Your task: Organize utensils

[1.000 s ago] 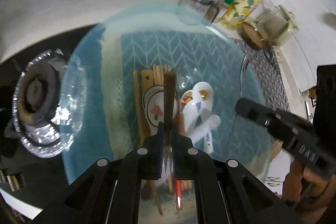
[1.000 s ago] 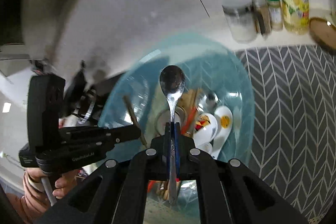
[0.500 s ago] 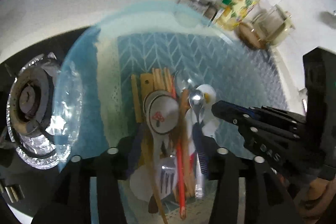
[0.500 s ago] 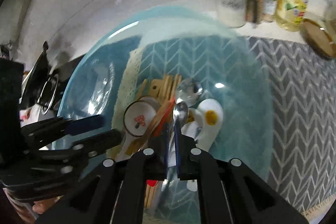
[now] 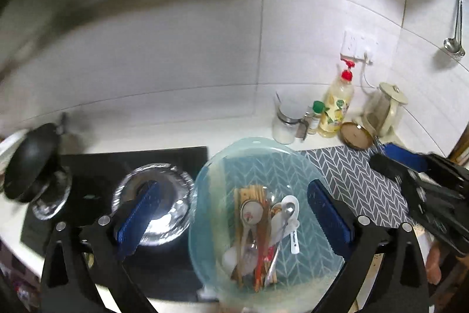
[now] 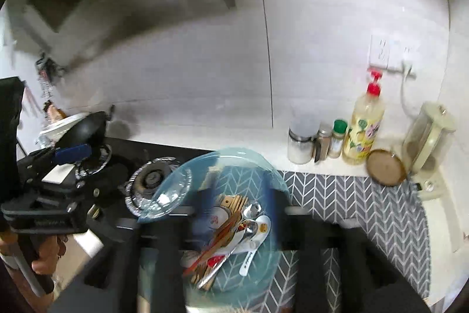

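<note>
- Now, from the left wrist view, the scene has pulled back: a second ago the left hand-held gripper (image 5: 231, 220) was clamped on a dark wooden handle low inside the blue glass bowl (image 5: 211, 181), and now it holds nothing, its jaws spreading to their widest.
- It sits higher, angled down at the surface (image 5: 164, 137), with one blue pad over the foil-lined burner (image 5: 173, 181) and the other over the bowl's right side.
- The utensils (image 5: 261, 228) lie heaped in the bowl, between and below the fingers, touched by neither: wooden pieces, a mushroom-print ceramic spoon, white spoons, a metal spoon, a red-handled piece.
- The right hand-held gripper (image 5: 404, 163) shows at the right edge, above the chevron mat (image 5: 351, 175).
- From the right wrist view, the metal spoon (image 6: 234, 239) it pinched a second ago now lies on the pile in the bowl (image 6: 263, 166).
- Here that gripper's fingers are motion-blurred dark shapes either side of the utensils (image 6: 228, 231), jaws opening, nothing between them that they touch.
- It too points down from above the bowl.
- The other gripper (image 6: 70, 151), with a hand (image 6: 44, 257) on its grip, is at the left over the stove.
</note>
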`<action>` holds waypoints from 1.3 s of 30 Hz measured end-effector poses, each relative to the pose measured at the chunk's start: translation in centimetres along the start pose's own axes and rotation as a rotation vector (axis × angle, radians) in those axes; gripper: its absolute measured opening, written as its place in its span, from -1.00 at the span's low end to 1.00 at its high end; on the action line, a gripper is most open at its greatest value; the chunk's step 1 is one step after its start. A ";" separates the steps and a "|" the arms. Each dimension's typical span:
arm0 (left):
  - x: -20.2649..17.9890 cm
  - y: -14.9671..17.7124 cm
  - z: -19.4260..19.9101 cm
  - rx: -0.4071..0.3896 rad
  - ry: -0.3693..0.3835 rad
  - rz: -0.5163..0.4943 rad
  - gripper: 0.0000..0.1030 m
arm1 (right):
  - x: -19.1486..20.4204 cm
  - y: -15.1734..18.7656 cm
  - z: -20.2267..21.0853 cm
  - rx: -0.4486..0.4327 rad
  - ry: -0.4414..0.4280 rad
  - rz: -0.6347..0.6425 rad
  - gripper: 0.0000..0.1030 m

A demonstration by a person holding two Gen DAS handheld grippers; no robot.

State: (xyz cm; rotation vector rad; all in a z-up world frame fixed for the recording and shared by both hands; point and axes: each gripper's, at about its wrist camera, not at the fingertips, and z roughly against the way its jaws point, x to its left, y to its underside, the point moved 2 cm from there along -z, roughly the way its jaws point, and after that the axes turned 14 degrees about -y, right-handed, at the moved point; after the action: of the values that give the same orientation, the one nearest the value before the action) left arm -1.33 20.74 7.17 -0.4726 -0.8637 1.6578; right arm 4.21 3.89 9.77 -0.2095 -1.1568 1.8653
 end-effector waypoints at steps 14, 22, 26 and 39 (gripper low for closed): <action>-3.1 10.9 8.8 0.141 -0.037 0.083 0.93 | 0.8 9.7 11.2 -0.013 -0.108 -0.083 0.43; -2.3 12.9 10.2 0.148 0.013 0.049 0.93 | 0.5 11.6 12.6 0.010 -0.110 -0.179 0.43; -1.2 12.4 9.9 0.144 0.043 0.026 0.93 | 1.5 12.0 11.8 0.030 -0.125 -0.203 0.43; -0.9 11.6 8.5 0.133 0.114 -0.032 0.93 | 3.6 12.3 9.1 0.072 -0.119 -0.173 0.43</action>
State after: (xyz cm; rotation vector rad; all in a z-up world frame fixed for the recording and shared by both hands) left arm -14.67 16.54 3.86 -0.4544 -0.6697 1.6306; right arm -10.29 -0.97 6.22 0.0421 -1.1470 1.7812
